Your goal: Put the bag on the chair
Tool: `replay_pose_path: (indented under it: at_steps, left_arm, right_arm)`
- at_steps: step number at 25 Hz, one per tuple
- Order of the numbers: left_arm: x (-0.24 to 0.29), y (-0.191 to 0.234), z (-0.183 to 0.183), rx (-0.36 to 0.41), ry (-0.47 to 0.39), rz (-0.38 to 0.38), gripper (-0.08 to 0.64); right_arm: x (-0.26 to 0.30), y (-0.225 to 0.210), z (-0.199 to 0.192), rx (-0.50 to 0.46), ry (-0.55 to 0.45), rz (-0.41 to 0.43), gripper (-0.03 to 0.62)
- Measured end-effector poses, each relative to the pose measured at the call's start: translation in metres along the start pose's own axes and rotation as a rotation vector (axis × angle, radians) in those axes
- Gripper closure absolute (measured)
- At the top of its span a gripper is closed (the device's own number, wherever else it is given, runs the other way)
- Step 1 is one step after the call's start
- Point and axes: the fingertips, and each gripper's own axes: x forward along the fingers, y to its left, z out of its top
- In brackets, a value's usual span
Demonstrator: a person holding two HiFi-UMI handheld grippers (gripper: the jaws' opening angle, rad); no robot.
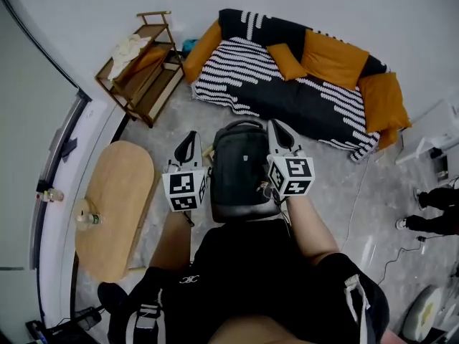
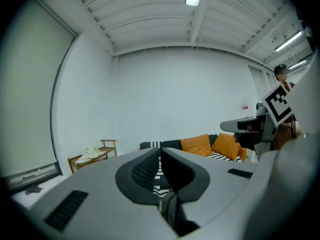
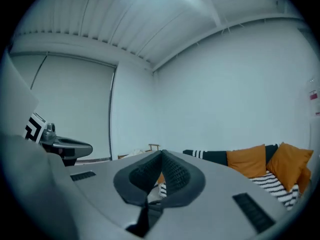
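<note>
Carrying the bag (image 1: pixel 240 170) to the seat calls for both tongs to travel together at one height, so the load neither swings nor twists, and for a square set-down before either grip is released. Bag location: directly between the left tongs (image 1: pixel 190 143) and the right tongs (image 1: pixel 280 135), close against the person's body. Jaws on each pair are closed tip to tip; a dark strip shows low in each gap, possibly strap, not confirmed. Pose: both forearms bent in at the waist, tongs parallel, pointing forward and roughly level. Wooden chair (image 1: pixel 143 74), judged the target, stands ahead and left of the left tongs, well apart, with a pale cloth (image 1: pixel 129 47) on it.
</note>
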Motion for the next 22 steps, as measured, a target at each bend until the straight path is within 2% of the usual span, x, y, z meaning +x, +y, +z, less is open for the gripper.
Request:
replay_pose_path:
  at_steps: [3, 7, 14, 19, 22]
  left_arm:
    - [-0.015, -0.010, 0.023, -0.007, -0.039, -0.009, 0.531]
    - [-0.026, -0.009, 0.031, -0.009, -0.049, 0.003, 0.531]
    - [-0.038, -0.009, 0.034, -0.040, -0.054, 0.012, 0.531]
    - [-0.046, -0.012, 0.044, -0.116, -0.053, -0.027, 0.531]
    - [-0.052, -0.009, 0.053, -0.088, -0.074, -0.002, 0.531]
  right_arm:
    - [-0.017, 0.006, 0.028, -0.055, -0.062, 0.002, 0.580]
    - [-0.029, 0.016, 0.039, -0.097, -0.094, 0.000, 0.580]
    - [-0.041, 0.020, 0.043, -0.106, -0.098, -0.009, 0.580]
    - [-0.045, 0.020, 0.044, -0.105, -0.090, -0.006, 0.578]
    - [-0.050, 0.018, 0.042, -0.098, -0.083, -0.003, 0.578]
